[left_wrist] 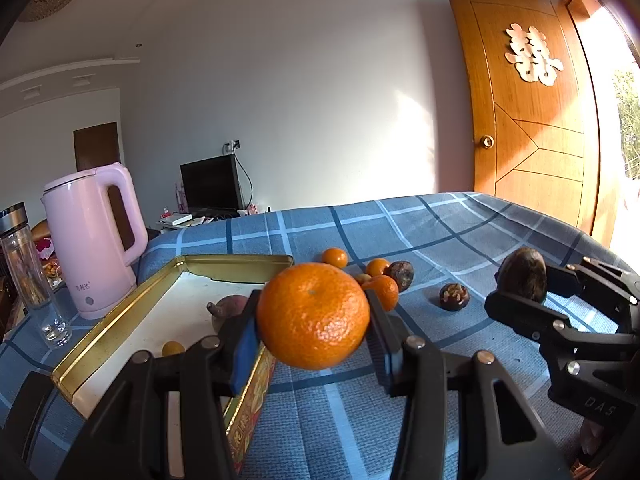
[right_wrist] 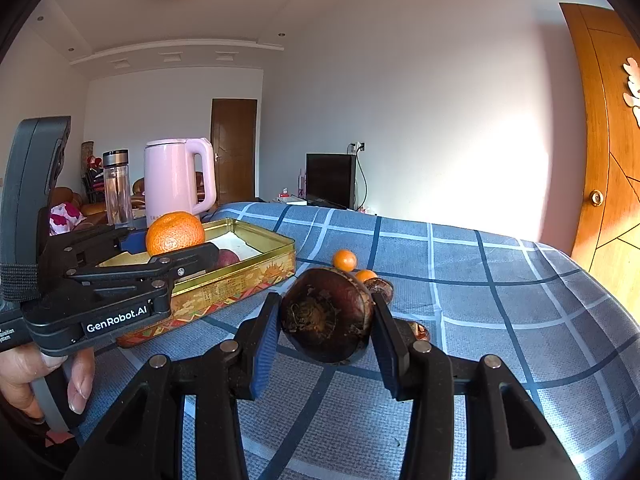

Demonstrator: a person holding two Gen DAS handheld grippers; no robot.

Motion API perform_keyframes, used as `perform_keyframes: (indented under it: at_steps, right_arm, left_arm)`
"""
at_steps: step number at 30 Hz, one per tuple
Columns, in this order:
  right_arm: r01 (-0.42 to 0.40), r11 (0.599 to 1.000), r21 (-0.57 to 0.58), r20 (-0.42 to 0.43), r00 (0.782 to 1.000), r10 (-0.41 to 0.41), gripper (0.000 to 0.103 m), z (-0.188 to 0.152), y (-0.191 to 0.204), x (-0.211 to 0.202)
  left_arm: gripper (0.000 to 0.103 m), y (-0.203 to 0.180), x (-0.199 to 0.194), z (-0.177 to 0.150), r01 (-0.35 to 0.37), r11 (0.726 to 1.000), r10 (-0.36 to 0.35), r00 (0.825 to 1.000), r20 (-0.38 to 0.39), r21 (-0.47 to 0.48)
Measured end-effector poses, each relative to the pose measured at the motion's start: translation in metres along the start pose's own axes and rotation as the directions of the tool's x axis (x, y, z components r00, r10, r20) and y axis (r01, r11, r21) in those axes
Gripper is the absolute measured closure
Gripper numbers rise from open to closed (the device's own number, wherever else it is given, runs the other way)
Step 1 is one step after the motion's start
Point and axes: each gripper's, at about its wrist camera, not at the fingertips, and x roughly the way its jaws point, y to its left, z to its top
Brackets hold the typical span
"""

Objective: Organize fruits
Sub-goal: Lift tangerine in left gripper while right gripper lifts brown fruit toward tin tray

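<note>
Closest to the lens is the left gripper (left_wrist: 312, 320), clenched on a big round orange mandarin (left_wrist: 313, 316) with its blue pads squeezing both sides, held up right over the near corner of the gold rectangular metal tin (left_wrist: 120, 320). I'm using that tin as the anchor for everything. Left of the tin stand a clear glass bottle with a steel cap (left_wrist: 28, 276) and a pale pink plastic kettle (left_wrist: 94, 240), probably just parked out of the way. Inside the tin there's already a reddish-purple fruit (left_wrist: 230, 308) and a tiny yellow-orange one (left_wrist: 173, 348), so my guess is the tin is the sorting spot. Right of the tin, loose on the blue checked tablecloth (left_wrist: 440, 232), sit a few small orange mandarins (left_wrist: 335, 257) and two dark brown mangosteens (left_wrist: 454, 297), still unsorted. Furthest right of the tin, the right gripper (right_wrist: 326, 320) is clamped on another dark mangosteen (right_wrist: 326, 314), lifted clear of the cloth, likely waiting its turn.
</note>
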Motion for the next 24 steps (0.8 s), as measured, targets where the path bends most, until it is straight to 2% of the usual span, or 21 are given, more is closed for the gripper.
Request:
perform_keyframes:
  at_steps: [14, 24]
  right_arm:
    - [-0.012, 1.000, -0.024, 0.018, 1.000, 0.013, 0.058, 0.011, 0.010, 0.001]
    - [-0.040, 0.999, -0.026, 0.011, 0.999, 0.041, 0.058, 0.019, 0.014, 0.010]
  left_arm:
    - [0.053, 0.004, -0.007, 0.005, -0.024, 1.000, 0.024, 0.999, 0.023, 0.008]
    - [0.054, 0.016, -0.005, 0.007, -0.059, 0.998, 0.059, 0.998, 0.012, 0.003]
